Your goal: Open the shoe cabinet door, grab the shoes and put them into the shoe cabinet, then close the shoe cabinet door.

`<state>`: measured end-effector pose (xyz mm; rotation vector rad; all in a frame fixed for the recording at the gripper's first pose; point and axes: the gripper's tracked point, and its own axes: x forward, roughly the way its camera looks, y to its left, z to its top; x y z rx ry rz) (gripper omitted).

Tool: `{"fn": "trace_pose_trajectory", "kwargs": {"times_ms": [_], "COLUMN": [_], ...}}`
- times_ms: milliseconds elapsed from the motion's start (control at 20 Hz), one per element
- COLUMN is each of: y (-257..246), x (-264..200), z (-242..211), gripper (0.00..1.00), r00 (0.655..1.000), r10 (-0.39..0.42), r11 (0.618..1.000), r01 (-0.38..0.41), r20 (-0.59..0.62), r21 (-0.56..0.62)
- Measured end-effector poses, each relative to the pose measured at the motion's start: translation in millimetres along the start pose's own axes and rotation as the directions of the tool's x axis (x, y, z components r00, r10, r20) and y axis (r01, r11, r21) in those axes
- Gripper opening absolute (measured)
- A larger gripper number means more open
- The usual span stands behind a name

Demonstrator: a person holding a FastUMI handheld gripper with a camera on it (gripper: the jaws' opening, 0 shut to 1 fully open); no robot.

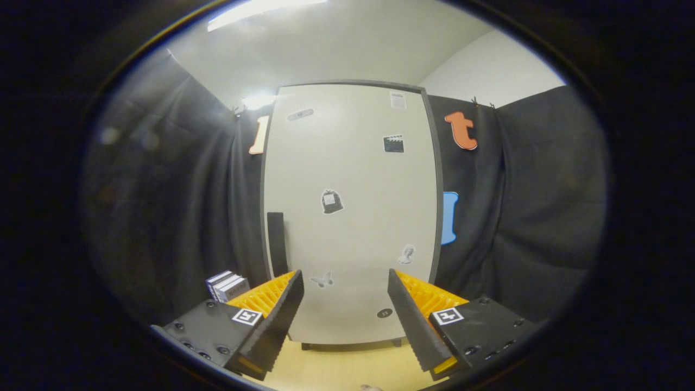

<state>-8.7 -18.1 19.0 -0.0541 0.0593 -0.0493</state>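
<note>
— Jaws stand wide apart with nothing between them; the gripper (345, 320) faces the shoe cabinet (350, 217) squarely, some way off it.

— How does the cabinet lie?

— Its pale door (358, 179) sits flush in the dark frame, shut. That fits a door waiting to be opened as well as one closed again over the shoes. I cannot see any shoes, so which of the two it is stays open.

— Where would you take hold of the door?

— By the dark upright handle (276, 241) at the cabinet's left edge, low down. It looks like a rigid bar, narrow enough to fit between the jaws, and probably smooth, so a firm squeeze across its width seems wise. With the handle at that edge, I would guess the door hinges on the cabinet's other side.

— And the door itself?

— A stiff flat panel, likely light, carrying small stickers (332, 201). It should swing easily.

— Anything else near?

— A few boxes (227, 285) left of the cabinet's foot, on the wooden floor (347, 366).
</note>
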Motion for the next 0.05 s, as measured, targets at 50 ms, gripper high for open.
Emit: {"fn": "trace_pose_trajectory", "kwargs": {"times_ms": [50], "y": [-0.3], "x": [0.3], "z": [0.2], "gripper": [0.97], "r00": [1.000], "r10": [-0.001], "r11": [1.000], "r01": [0.001], "r20": [0.003], "r21": [-0.001]}}
